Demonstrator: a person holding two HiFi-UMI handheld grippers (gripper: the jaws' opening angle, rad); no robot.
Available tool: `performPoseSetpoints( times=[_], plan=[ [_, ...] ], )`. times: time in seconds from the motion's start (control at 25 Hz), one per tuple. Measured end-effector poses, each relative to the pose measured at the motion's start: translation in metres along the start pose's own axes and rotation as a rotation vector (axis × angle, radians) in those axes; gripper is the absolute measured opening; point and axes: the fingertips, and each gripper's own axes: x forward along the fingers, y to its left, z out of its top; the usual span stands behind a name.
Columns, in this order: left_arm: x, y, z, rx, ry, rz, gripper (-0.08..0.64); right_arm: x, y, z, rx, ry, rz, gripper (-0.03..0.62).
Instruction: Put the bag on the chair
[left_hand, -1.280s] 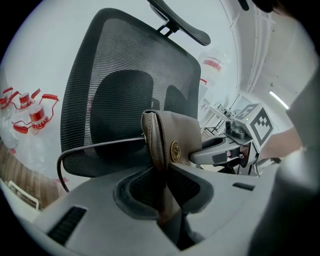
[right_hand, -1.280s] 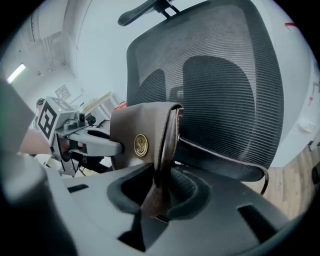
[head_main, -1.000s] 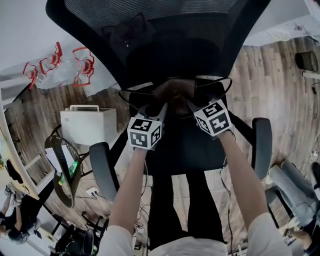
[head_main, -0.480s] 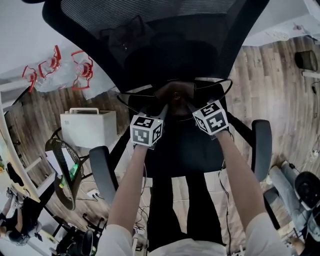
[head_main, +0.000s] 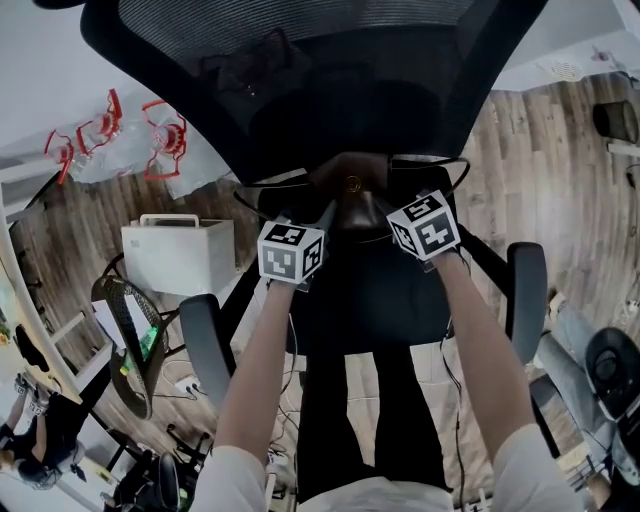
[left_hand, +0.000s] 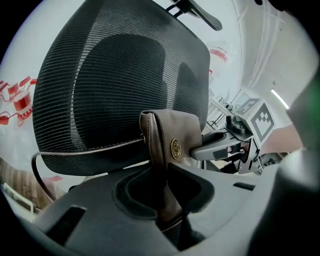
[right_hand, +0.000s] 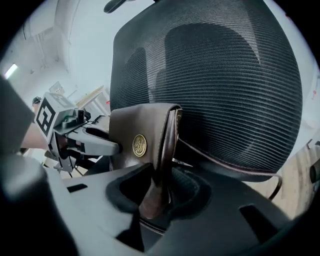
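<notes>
Brown leather bag (head_main: 350, 195) was upright, low over the rear of the chair (head_main: 330, 80) seat and just in front of the mesh back. I could not tell whether it touched the seat. Left tongs (head_main: 322, 215) were clamped on its left edge, right tongs (head_main: 388, 213) on its right edge. Both had just been easing open, the bag edge between the pads. Its strap (head_main: 270, 185) looped out sideways.

We read no legible text. The bag (left_hand: 170, 135) bears a round gold emblem (left_hand: 175, 148), unreadable; the marker cubes (head_main: 291, 253) show coded squares only.
</notes>
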Motion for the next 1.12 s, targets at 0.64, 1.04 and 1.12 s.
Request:
performPoseSetpoints(
  times=[0.64,1.04,1.12],
  plan=[
    [0.005,0.008,0.001,-0.065,0.012,0.049,0.101,0.007,-0.002,-0.002,0.018,0.038,-0.008,0.165],
    [-0.001,0.007,-0.014,-0.073,0.044,0.095,0.137,0.002,-0.003,-0.004,0.039,0.037,-0.029,0.267],
    [-0.005,0.007,-0.019,-0.081,0.050,0.111,0.147,-0.001,-0.004,-0.005,0.043,0.034,-0.042,0.279]
  ],
)
